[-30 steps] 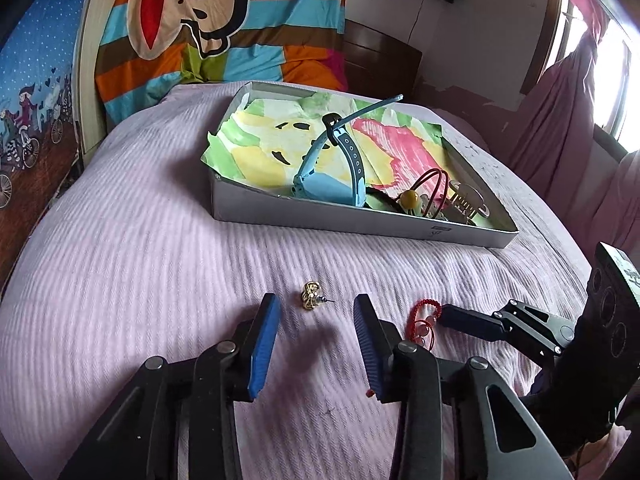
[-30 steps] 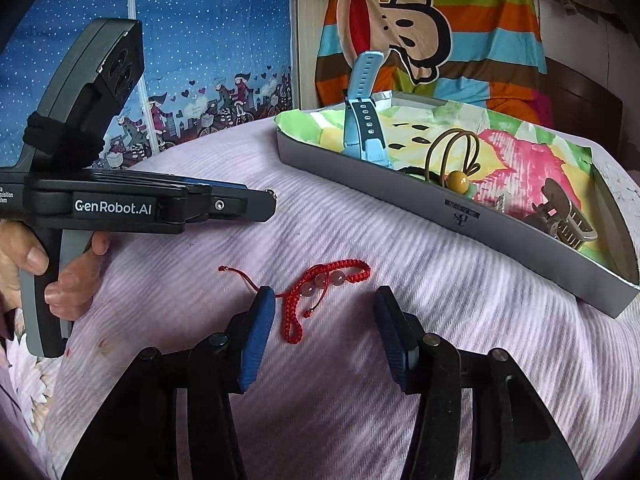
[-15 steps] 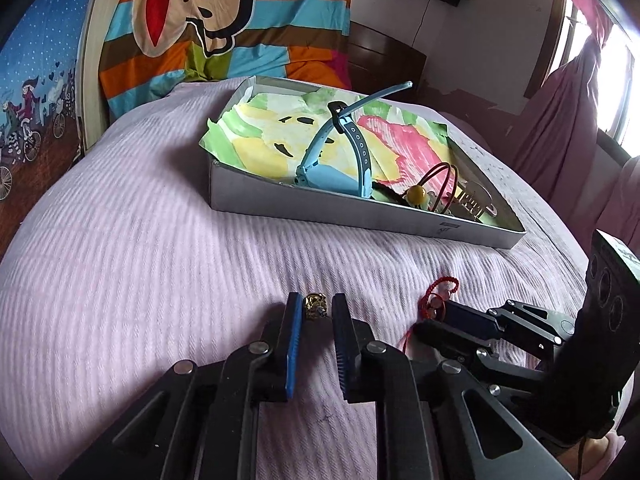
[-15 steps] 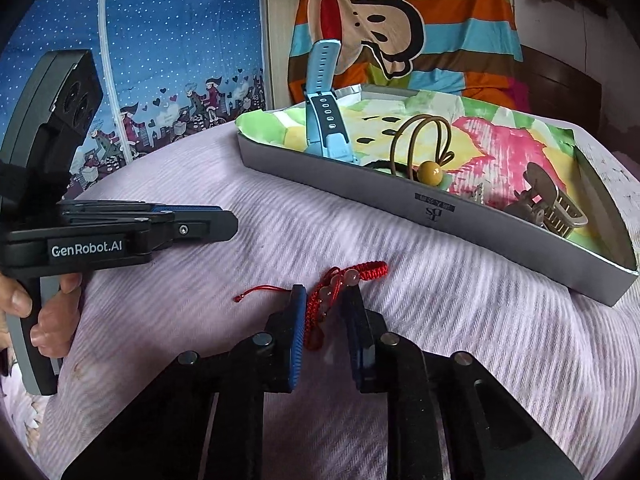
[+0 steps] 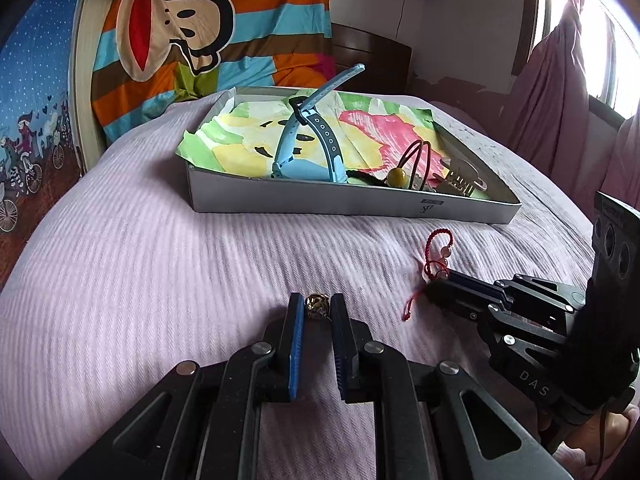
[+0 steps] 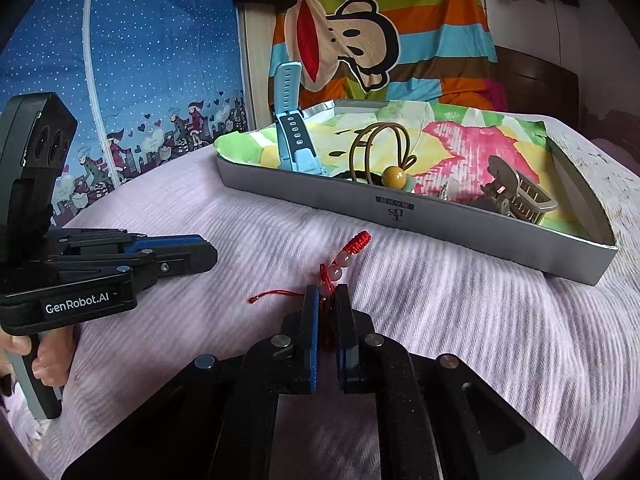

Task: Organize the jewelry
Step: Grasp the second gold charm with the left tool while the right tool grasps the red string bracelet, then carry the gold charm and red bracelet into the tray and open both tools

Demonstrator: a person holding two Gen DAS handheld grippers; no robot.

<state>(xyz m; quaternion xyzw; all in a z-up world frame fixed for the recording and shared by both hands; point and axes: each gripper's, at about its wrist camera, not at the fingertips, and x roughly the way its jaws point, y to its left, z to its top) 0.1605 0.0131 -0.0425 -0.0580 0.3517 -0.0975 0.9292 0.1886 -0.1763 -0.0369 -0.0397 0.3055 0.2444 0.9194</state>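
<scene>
A small gold earring (image 5: 317, 306) is pinched between the tips of my left gripper (image 5: 316, 307), just above the lilac bedspread. My right gripper (image 6: 327, 295) is shut on a red cord bracelet (image 6: 340, 264) with pale pink beads; its loop sticks up past the fingertips and a loose red tail trails to the left. In the left wrist view the bracelet (image 5: 439, 252) rises from the right gripper's tips. Beyond both stands a grey tray (image 5: 344, 200) lined with bright paper, holding a blue watch (image 5: 310, 148), a hair tie with a yellow bead (image 5: 398, 178) and a hair claw (image 6: 516, 196).
The tray (image 6: 460, 228) sits on a lilac ribbed bedspread (image 5: 160, 264). A striped monkey-print blanket (image 5: 208, 32) leans at the bed's head. A pink curtain (image 5: 560, 92) hangs at the right, a blue mural wall (image 6: 120, 60) at the left. A person's hand (image 6: 44, 360) grips the left tool.
Both grippers went from wide open to shut, the left on the earring, the right on the bracelet. The bracelet's loop now lifts off the bedspread.
</scene>
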